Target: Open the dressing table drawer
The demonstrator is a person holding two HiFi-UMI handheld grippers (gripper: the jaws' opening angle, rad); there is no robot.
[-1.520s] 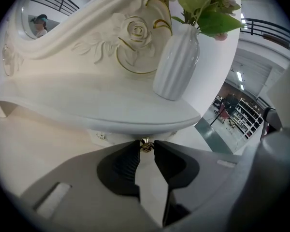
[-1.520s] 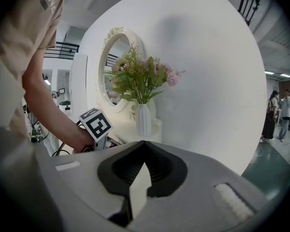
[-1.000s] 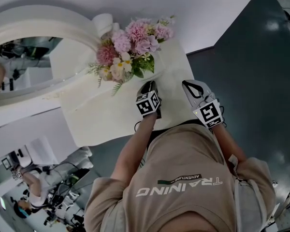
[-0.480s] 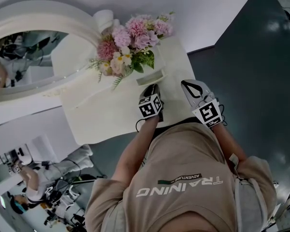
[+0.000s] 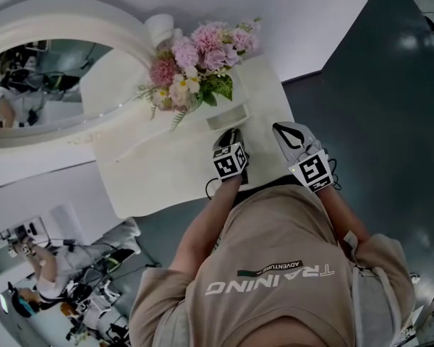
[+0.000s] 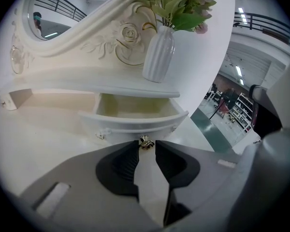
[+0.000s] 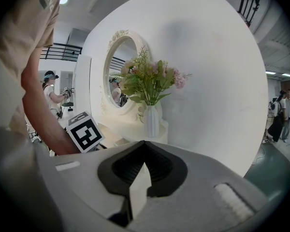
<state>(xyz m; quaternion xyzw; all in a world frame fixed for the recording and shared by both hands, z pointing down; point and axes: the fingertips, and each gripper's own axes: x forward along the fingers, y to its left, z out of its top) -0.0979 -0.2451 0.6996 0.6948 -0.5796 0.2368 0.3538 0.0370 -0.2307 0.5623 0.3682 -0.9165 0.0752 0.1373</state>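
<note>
The left gripper (image 6: 146,149) is opening its jaws, with the drawer (image 6: 135,121) knob (image 6: 145,141) between the tips, which seem not to press it. The drawer stands pulled out under the vase (image 6: 158,57). The right gripper (image 7: 144,150) is closed and empty.

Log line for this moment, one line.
drawer: open | left gripper: jaws opening, knob between them | right gripper: shut, empty
</note>
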